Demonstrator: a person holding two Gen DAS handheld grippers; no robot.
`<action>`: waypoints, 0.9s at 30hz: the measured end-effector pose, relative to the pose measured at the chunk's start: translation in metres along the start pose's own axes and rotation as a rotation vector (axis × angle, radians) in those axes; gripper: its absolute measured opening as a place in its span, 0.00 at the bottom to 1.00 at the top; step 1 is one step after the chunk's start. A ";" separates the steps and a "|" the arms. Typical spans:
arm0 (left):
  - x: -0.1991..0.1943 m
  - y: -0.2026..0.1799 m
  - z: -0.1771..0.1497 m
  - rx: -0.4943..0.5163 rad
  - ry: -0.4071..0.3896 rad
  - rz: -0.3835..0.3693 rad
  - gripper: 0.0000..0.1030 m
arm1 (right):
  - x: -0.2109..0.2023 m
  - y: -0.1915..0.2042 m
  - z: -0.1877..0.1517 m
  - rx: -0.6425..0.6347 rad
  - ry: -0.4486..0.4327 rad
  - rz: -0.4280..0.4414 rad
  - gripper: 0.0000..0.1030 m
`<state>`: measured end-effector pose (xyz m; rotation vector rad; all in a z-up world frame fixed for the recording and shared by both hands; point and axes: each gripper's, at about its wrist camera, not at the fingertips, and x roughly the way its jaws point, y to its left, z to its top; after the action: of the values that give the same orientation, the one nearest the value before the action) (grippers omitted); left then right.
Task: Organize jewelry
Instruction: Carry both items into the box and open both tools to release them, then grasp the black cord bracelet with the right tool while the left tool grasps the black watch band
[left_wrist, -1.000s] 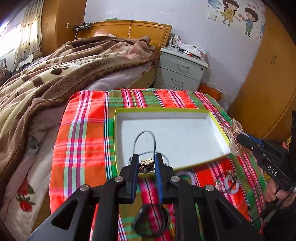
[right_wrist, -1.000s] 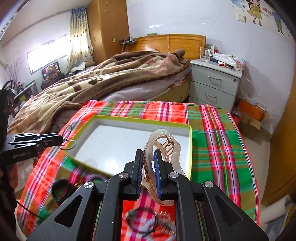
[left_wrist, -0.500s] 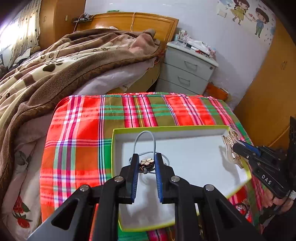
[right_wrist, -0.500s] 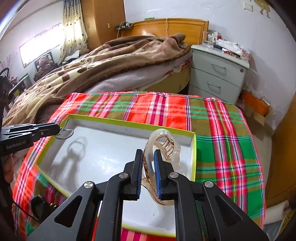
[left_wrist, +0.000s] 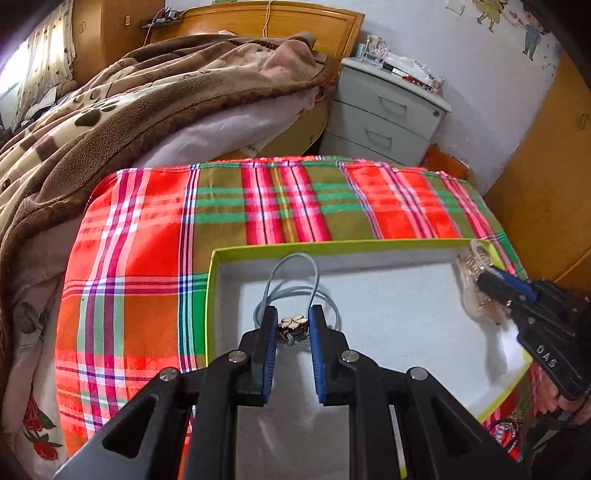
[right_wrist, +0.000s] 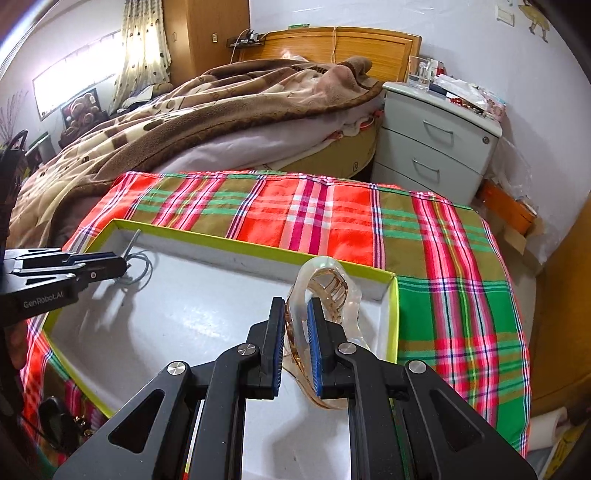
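Note:
A shallow white box with a lime-green rim (left_wrist: 332, 246) (right_wrist: 236, 242) lies on a plaid cloth. My left gripper (left_wrist: 293, 325) is shut on a grey cord bracelet with a gold clover charm (left_wrist: 292, 323), low over the box's far left part; it also shows in the right wrist view (right_wrist: 123, 266) with the cord (right_wrist: 142, 267). My right gripper (right_wrist: 296, 314) is shut on a clear amber hair claw clip (right_wrist: 328, 284), low over the box's far right corner. In the left wrist view the right gripper (left_wrist: 484, 278) and clip (left_wrist: 471, 288) show at the right.
The red-green plaid cloth (left_wrist: 258, 206) covers a low table. More jewelry and a black hair tie (right_wrist: 55, 421) lie on the cloth near the box's front edge. A bed with a brown blanket (right_wrist: 184, 110) is behind, a grey nightstand (right_wrist: 436, 147) at back right.
Both grippers have moved forward and lower over the box, the bracelet to its far left, the clip to its far right corner. Both grips unchanged.

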<state>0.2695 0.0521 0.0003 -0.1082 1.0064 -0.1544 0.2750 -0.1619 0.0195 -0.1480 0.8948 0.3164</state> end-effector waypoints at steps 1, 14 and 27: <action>0.001 0.000 -0.001 0.002 0.002 0.002 0.17 | 0.001 0.000 0.000 -0.002 0.001 -0.001 0.13; 0.007 0.004 -0.002 -0.024 0.028 -0.009 0.25 | 0.003 0.002 0.002 -0.007 0.002 -0.003 0.13; 0.004 0.003 -0.002 -0.033 0.032 -0.031 0.35 | 0.003 0.001 0.003 0.005 -0.005 -0.003 0.18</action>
<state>0.2705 0.0546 -0.0045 -0.1523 1.0398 -0.1682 0.2788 -0.1599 0.0192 -0.1438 0.8907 0.3118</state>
